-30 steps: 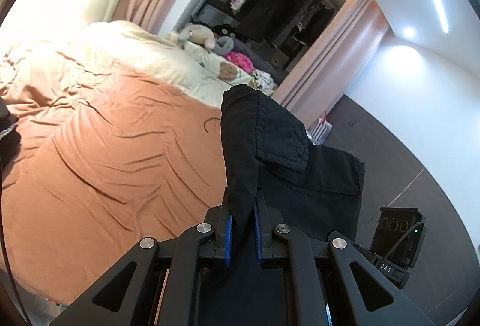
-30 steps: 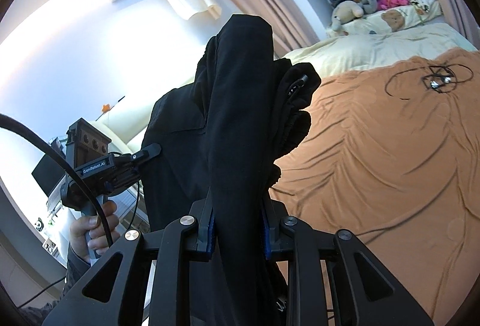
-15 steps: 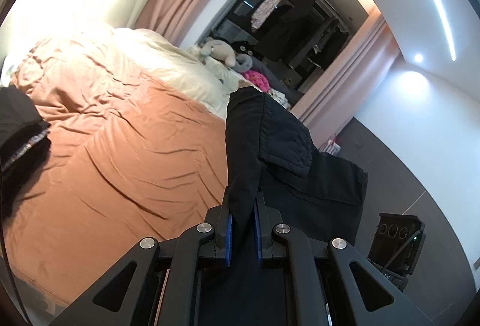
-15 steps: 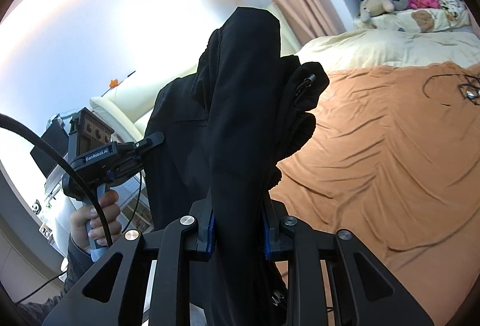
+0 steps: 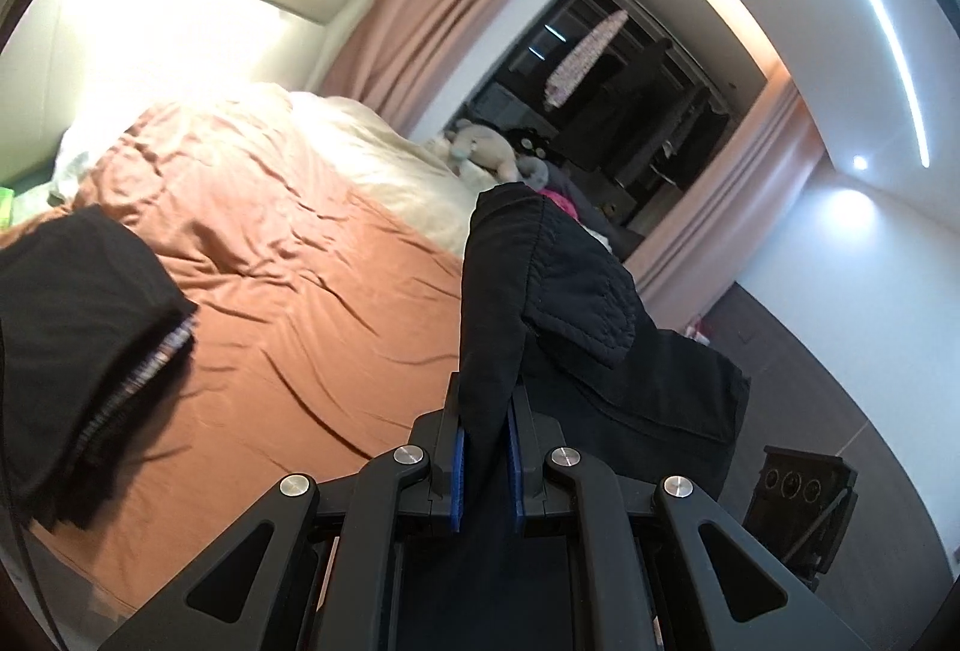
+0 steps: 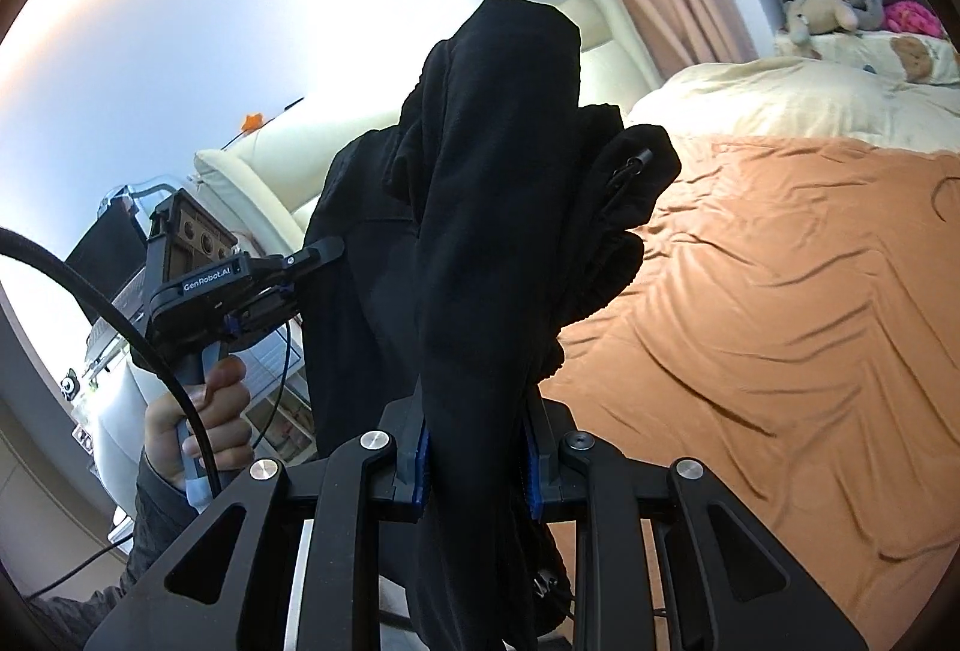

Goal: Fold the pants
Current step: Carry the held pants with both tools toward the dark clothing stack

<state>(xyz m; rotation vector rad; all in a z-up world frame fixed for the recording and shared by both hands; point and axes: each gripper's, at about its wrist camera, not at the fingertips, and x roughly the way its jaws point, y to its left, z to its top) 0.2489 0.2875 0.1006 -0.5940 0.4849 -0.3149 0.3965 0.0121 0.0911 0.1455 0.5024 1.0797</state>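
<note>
We find the black pants [image 5: 540, 291] suspended in the air above and beside the bed [image 5: 312, 291], clear of its orange-brown sheet, carried between both grippers. The left gripper [image 5: 485, 447] is clenched on a thin fold of the fabric; its blue pads [image 5: 457, 462] press the cloth from both sides, and the garment rises in front of the camera, a stitched pocket panel hanging to the right. The right gripper [image 6: 477, 462] is likewise clamped on a thicker bunch of the same pants [image 6: 498, 207], which rises between the pads and blocks the centre of that view; a gathered waistband with a drawcord tip shows on the right side of the bundle. In the right wrist view we see the left gripper [image 6: 312, 252] from the side, its finger tips at the edge of the fabric, with the person's hand [image 6: 204, 423] wrapped around its handle and a black cable looping past it. On the bed, at the left edge of the left wrist view, a stack of dark folded clothes [image 5: 84, 339] rests on the sheet, well apart from the pants. Plush toys [image 6: 822, 12] lie at the far end of the bed beside a cream duvet [image 6: 780, 102]. Pink curtains [image 5: 456, 21] hang behind the bed.
</note>
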